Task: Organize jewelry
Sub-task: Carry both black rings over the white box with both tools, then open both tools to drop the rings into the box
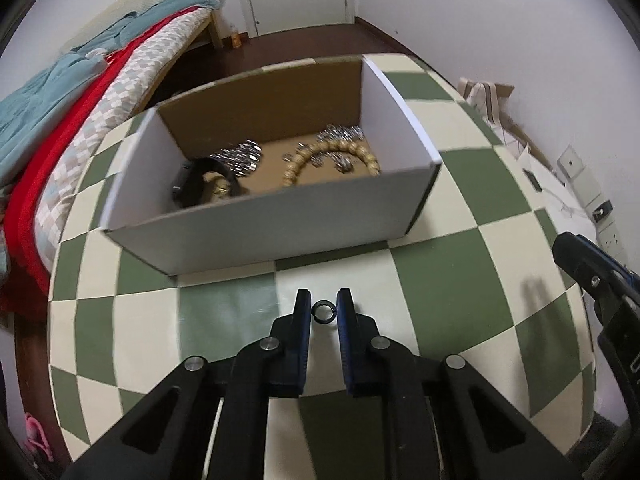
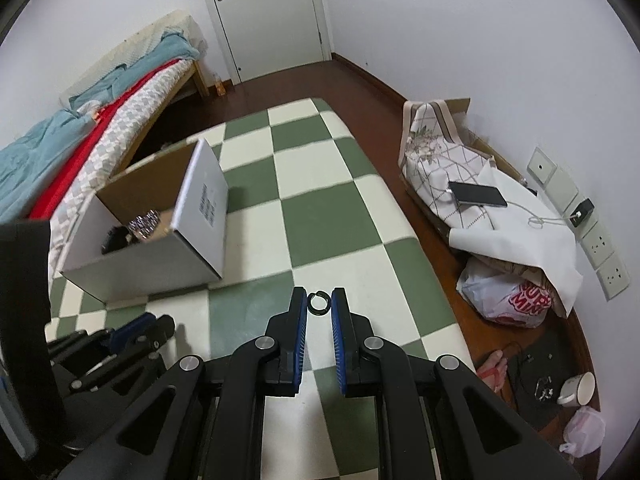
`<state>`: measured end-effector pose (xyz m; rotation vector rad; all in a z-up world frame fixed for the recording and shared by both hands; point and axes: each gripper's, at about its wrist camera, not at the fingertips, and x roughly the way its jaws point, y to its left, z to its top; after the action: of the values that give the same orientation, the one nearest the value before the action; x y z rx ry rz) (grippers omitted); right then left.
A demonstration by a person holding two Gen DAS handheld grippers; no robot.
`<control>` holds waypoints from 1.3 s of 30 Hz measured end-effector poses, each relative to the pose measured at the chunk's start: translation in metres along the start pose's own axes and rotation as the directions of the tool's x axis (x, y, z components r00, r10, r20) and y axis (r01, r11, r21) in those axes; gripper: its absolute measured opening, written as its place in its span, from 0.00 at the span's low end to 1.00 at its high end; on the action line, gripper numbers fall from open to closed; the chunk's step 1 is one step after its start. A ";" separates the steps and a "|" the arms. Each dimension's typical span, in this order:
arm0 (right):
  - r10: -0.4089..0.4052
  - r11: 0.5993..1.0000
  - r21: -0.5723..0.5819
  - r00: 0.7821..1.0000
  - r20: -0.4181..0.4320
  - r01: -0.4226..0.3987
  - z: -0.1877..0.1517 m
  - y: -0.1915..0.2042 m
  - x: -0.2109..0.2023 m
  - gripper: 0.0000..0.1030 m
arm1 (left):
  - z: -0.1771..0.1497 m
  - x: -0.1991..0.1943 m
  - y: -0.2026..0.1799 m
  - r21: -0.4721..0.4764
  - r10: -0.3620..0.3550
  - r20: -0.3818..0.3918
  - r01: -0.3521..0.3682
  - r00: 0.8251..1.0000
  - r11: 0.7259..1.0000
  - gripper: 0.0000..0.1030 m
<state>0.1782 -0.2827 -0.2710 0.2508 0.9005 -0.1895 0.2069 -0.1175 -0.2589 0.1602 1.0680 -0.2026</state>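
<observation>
Pinching a small dark ring point(image 1: 322, 312) between its blue-padded fingers point(image 1: 301, 320), the left tool point(image 1: 323, 310) hangs above the green-and-cream checked desk point(image 1: 440, 300), just in front of the open cardboard box point(image 1: 240, 232). The right tool point(image 2: 319, 305) likewise grips a second small dark hoop point(image 2: 319, 304) at its fingertips, over the same checked surface and to the right of the box point(image 2: 160, 260). Inside the box lie a tan beaded bracelet point(image 1: 332, 158), silvery chain pieces point(image 1: 240, 158) and a black band point(image 1: 204, 180) in the left corner. The right tool's edge shows at the far right of the left wrist view point(image 1: 592, 276). A bed point(image 2: 80, 140) with red and teal covers stands beyond the desk.
</observation>
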 end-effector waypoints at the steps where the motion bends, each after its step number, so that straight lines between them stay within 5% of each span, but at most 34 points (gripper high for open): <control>1: 0.006 1.000 -0.001 1.000 0.009 -0.006 0.002 0.002 -0.004 0.13 | 0.001 -0.006 0.004 -0.006 0.001 0.012 -0.001 1.000 1.000 0.10; 12: 0.120 0.991 -0.071 0.990 0.079 -0.114 0.036 0.054 -0.037 0.13 | 0.044 -0.072 0.068 -0.110 0.062 0.161 -0.044 0.985 0.993 0.10; 21: 0.195 0.977 -0.093 0.979 0.050 -0.190 0.073 0.097 -0.013 0.13 | 0.078 -0.063 0.095 -0.140 0.085 0.167 -0.062 0.982 0.988 0.10; 31: 0.278 0.959 -0.037 0.959 -0.054 -0.281 0.094 0.097 0.029 0.13 | 0.094 -0.031 0.104 -0.190 -0.042 0.073 0.055 0.996 0.980 0.10; 39: 0.364 0.932 0.043 0.922 -0.134 -0.361 0.098 0.091 0.050 0.13 | 0.100 -0.015 0.115 -0.264 -0.176 0.009 0.172 0.984 0.949 0.11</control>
<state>0.3063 -0.2272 -0.2394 0.4469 0.9746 0.1668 0.3134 -0.0273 -0.1947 -0.1745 1.1133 -0.2161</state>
